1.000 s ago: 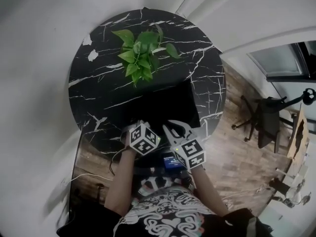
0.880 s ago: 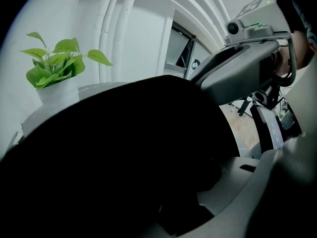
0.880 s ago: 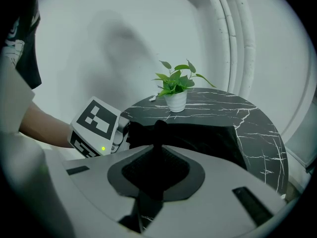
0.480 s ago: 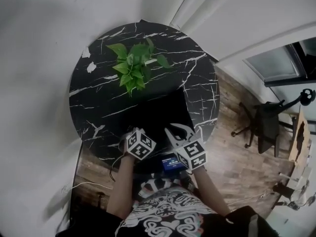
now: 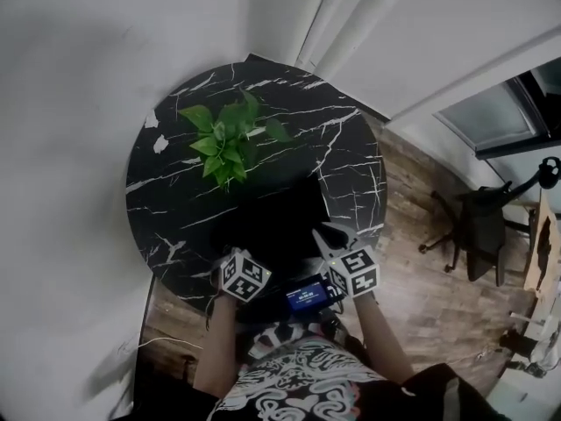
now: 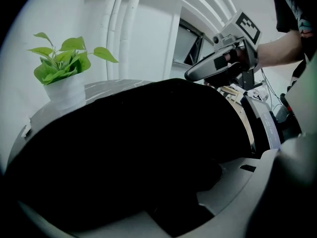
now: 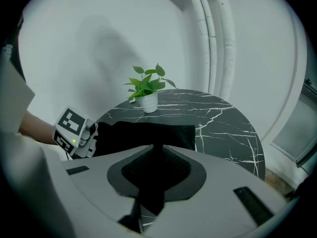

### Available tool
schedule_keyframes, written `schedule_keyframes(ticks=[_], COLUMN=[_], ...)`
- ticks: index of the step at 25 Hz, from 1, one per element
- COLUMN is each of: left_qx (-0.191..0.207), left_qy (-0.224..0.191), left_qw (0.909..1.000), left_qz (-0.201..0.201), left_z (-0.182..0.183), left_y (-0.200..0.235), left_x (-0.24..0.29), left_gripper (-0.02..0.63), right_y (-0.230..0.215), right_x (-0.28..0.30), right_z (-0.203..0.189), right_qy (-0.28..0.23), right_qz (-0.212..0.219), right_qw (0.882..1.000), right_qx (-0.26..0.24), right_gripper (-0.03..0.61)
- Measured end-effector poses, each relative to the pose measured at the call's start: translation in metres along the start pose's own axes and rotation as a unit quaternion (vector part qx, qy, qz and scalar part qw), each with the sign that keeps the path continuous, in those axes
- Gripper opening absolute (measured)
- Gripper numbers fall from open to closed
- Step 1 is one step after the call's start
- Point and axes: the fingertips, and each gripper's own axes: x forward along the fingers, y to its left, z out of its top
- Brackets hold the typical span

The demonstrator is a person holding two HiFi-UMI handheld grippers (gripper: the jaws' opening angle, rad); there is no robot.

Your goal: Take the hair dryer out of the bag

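A black bag (image 5: 272,217) lies flat on the round black marble table (image 5: 351,147), near its front edge. No hair dryer shows in any view. My left gripper (image 5: 250,253) is at the bag's near left end. In the left gripper view the bag (image 6: 138,143) bulges across the picture and its fabric fills the gap of my left gripper (image 6: 198,202), which is clamped on it. My right gripper (image 5: 329,235) is shut at the bag's near right corner. In the right gripper view my right gripper (image 7: 151,182) shows a dark slit between the pads, above the bag (image 7: 143,133).
A potted green plant (image 5: 223,139) in a white pot stands on the table behind the bag. White pipes run up the wall behind. An office chair (image 5: 478,226) stands on the wood floor to the right. A small device with a blue screen (image 5: 307,295) hangs at the person's chest.
My right gripper has slid to the right along the bag's near edge, staying shut. The left gripper has kept its place at the bag's left end. The head view has shifted slightly.
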Motion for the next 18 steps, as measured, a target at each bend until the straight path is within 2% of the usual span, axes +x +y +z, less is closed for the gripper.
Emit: schedule_keyframes(ticks=[5,8,12,15,18], left_qx=[0.008,0.012,0.013,0.01,0.01], left_qy=[0.006,0.005,0.002,0.002,0.005], left_qw=[0.9999,0.9998,0.9999,0.9999,0.9998], left_qz=[0.004,0.014,0.011,0.013,0.016], left_z=[0.001,0.0,0.0,0.0,-0.001], left_y=[0.001,0.001,0.002,0.002,0.002], left_x=[0.0,0.0,0.001,0.001,0.001], left_gripper=[0.216,0.216,0.216,0.216,0.216], right_y=[-0.026,-0.034,-0.042,-0.044,-0.042], right_x=[0.006,0.014,0.022,0.028,0.033], right_z=[-0.005,-0.011,-0.014,-0.014,-0.015], right_qy=[0.011,0.021,0.01,-0.002,-0.006], right_qz=[-0.009,0.002,0.022,0.05,0.085], right_qw=[1.0,0.999,0.997,0.99,0.985], right_qx=[0.006,0.025,0.078,0.129,0.153], right_gripper=[0.039,0.132,0.199,0.21,0.212])
